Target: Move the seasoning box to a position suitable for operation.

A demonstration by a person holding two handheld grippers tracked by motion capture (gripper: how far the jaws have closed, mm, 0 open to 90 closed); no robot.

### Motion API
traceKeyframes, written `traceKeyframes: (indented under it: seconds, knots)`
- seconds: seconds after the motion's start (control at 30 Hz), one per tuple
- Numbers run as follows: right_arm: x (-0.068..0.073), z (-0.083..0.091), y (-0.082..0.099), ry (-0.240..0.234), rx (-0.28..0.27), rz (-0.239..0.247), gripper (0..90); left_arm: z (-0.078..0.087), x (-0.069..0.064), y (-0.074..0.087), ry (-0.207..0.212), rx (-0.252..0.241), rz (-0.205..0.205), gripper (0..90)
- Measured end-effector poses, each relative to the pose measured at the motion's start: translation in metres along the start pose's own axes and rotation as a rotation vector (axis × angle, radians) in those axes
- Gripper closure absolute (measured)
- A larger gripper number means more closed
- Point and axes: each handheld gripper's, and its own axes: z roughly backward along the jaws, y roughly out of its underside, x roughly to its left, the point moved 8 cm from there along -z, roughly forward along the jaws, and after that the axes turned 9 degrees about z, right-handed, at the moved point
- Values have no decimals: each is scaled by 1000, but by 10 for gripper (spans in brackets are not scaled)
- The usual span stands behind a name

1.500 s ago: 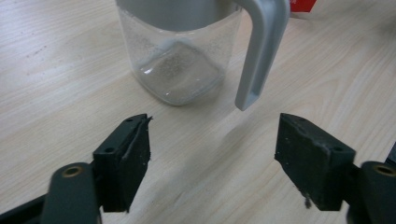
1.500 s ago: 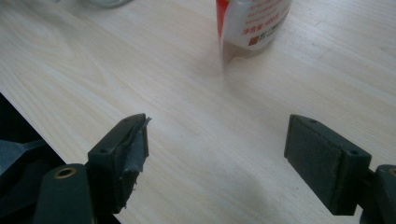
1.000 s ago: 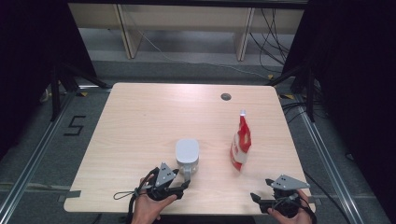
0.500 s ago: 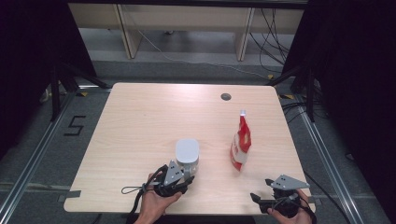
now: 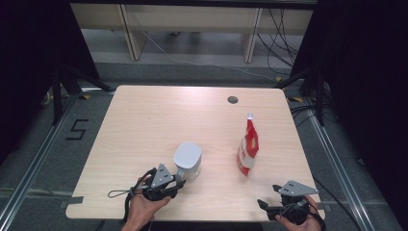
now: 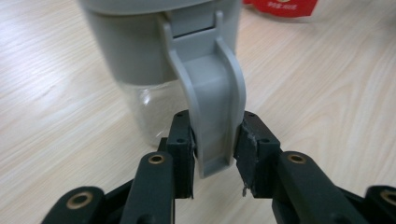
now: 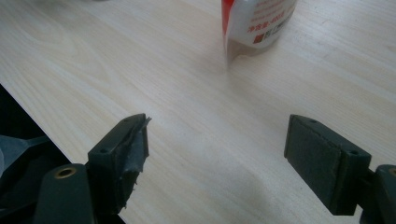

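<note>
The left gripper has its two black jaws clamped on the handle of a pitcher, the pads pressing its flat sides from left and right near its lower end; the jaws closed in on it within the last second. The handle is a smooth, matte grey plastic strap, curving down from a hinged tab at the lid. Above it the pitcher has a broad grey upper section with rounded corners, and below that a clear, glossy body through which the table grain shows. In the high view the pitcher stands upright just beyond the left gripper, near the table's near edge and left of centre, its handle turned toward the person.

The right gripper stands wide open, nothing between its pads; one pad has a frayed, ragged edge. It rests in the person's hand at the near right corner, well apart from the pitcher.

Beyond it, right of centre, stands a soft red-and-white pouch with a white spout at the top, tall and narrow, its glossy film printed with small text.

The table is pale wood-grain laminate, rectangular, with a round cable hole near the far edge.
</note>
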Motion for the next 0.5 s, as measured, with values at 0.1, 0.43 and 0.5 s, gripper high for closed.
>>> traceKeyframes:
  seconds: [0.1, 0.43, 0.5]
  knots:
    - [0, 0, 0, 0, -1, 2, 227, 5, 9, 1, -26, -1, -5, 678]
    - [2, -1, 0, -18, 6, 12, 227, 12, 29, -3, -92, -43, 7, 669]
    - [2, -1, 1, -15, 12, 2, 228, 11, 28, -5, -100, -46, 7, 672]
